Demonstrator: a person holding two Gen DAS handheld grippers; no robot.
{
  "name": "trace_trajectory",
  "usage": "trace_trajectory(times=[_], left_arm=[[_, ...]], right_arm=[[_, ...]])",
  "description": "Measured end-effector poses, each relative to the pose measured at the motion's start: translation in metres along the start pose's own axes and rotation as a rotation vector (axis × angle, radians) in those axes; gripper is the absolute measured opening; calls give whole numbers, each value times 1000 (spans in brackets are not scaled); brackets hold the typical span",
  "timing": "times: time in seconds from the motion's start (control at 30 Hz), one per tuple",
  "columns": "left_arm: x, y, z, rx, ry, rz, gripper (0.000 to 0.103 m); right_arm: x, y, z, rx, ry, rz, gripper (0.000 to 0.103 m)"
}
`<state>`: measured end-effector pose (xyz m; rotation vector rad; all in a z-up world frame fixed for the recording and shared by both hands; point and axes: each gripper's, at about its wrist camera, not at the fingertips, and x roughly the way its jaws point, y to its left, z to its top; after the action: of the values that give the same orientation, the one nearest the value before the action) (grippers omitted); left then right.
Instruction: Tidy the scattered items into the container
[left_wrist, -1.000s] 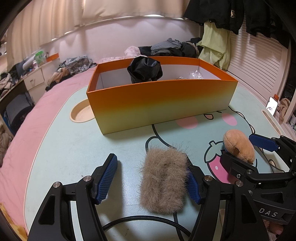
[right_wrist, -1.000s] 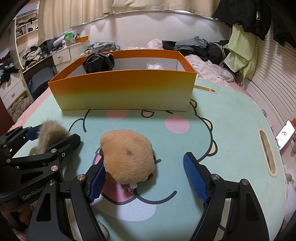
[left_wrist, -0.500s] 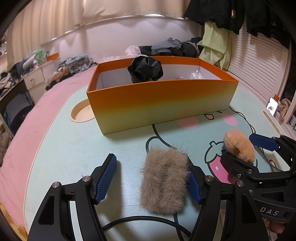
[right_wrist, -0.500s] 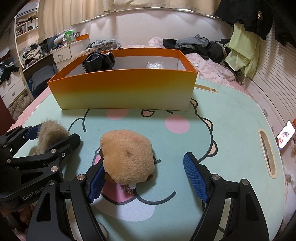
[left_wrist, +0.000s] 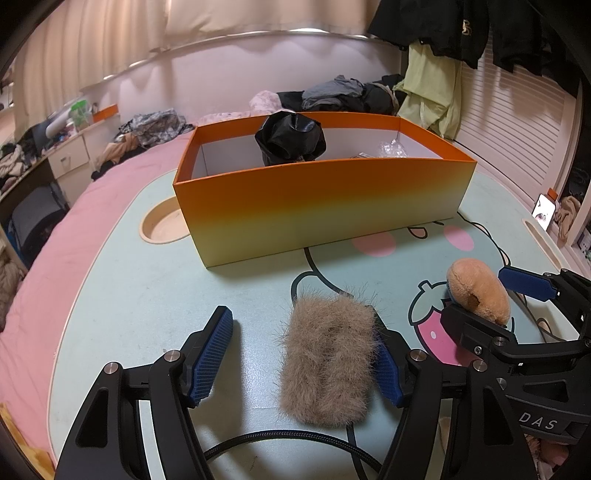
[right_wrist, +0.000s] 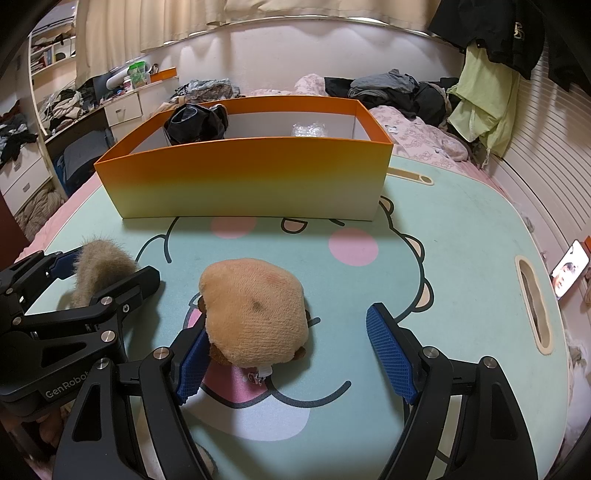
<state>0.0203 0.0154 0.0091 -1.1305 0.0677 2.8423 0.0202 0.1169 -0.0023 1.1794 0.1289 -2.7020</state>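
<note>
A tan furry pouch (left_wrist: 325, 362) lies on the table between the fingers of my left gripper (left_wrist: 300, 319). The gripper is open: its right pad touches the fur and its left pad stands apart. A brown plush toy (right_wrist: 255, 314) rests on the table inside my right gripper (right_wrist: 287, 321). Those jaws are opening; the left pad is against the plush and the right pad is well clear. The orange box (left_wrist: 317, 199) stands just beyond both, holding a black bag (left_wrist: 290, 138) and clear plastic wrap (left_wrist: 391, 149).
The mint cartoon-print table has a round cup recess (left_wrist: 162, 227) left of the box and a slot (right_wrist: 533, 302) near its right edge. A lit phone (right_wrist: 569, 267) sits off to the right. A black cable (left_wrist: 277, 439) loops under the left gripper. Beyond the box is a clothes-strewn bed.
The right gripper's jaws have spread slightly around the plush. Both hands and both items have stayed where they were.
</note>
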Motion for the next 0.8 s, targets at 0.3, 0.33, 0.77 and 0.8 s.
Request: trace_trajectory(times=[0.3, 0.33, 0.77, 0.8], left_arm=[[0, 2, -1, 0, 0, 0, 69], [0, 2, -1, 0, 0, 0, 69], [-1, 3, -1, 0, -2, -1, 68], [-1, 3, -1, 2, -6, -11, 67]], right_arm=[[0, -1, 0, 3, 2, -3, 82], [0, -1, 0, 3, 2, -3, 82], [0, -1, 0, 3, 2, -4, 82], [0, -1, 0, 3, 1, -3, 82]])
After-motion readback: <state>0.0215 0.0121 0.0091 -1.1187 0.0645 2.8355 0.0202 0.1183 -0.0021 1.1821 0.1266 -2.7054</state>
